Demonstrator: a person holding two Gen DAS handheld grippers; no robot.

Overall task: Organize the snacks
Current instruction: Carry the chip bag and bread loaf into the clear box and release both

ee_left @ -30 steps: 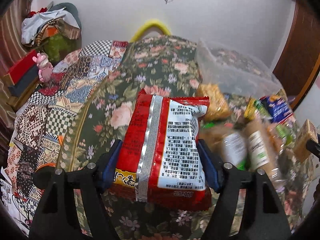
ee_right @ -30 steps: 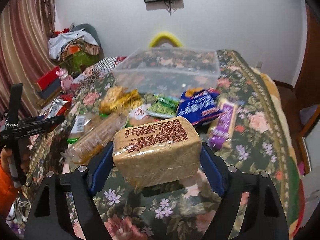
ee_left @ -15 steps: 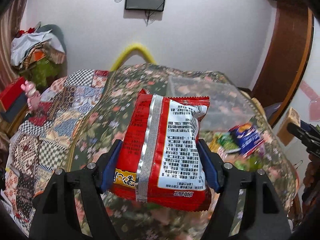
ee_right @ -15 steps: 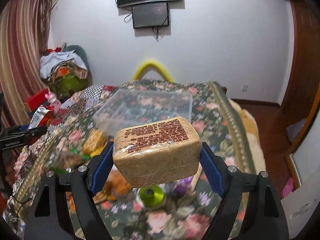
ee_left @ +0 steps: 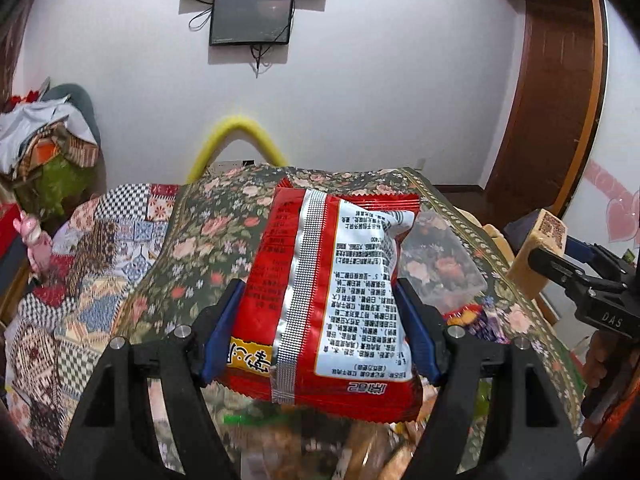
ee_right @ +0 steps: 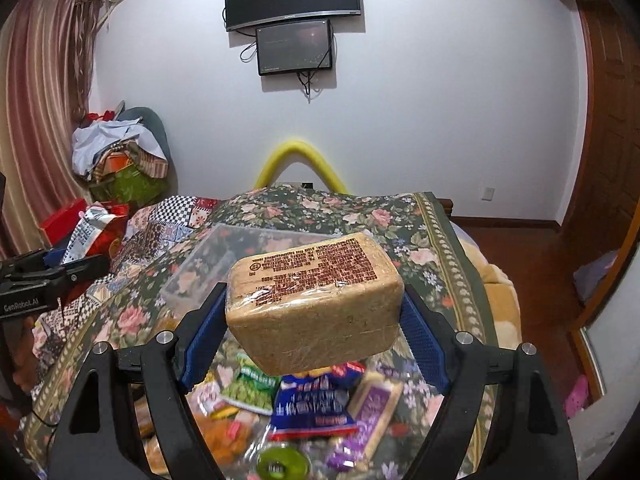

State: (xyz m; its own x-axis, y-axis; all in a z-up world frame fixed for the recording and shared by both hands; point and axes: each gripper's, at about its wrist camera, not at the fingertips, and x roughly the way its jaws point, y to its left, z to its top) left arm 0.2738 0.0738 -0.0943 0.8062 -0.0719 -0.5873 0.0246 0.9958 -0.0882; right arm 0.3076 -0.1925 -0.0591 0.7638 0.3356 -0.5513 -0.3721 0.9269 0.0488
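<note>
Two tools grip snacks. My left tool (ee_left: 320,340) clamps a red foil noodle packet (ee_left: 332,300). My right tool (ee_right: 314,334) pinches a tan plastic-wrapped cake block (ee_right: 316,304) above the floral bed (ee_right: 400,216).

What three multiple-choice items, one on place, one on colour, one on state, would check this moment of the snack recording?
1. Where is the clear plastic bin?
A. On the floral bedspread, beyond the loose snacks
B. On the floor by the door
C. Mounted on the wall

2. What is the main colour of the packet in the left gripper?
A. Green
B. Red
C. Purple

3. What is the state of the right gripper?
A. Open and empty
B. Lying on the bed
C. Shut on a tan wrapped block

Answers: 1 A, the bin sits on the bedspread past the snack pile; 2 B, its wrapper is red with a white text panel; 3 C, both blue pads press the block's sides.
</note>
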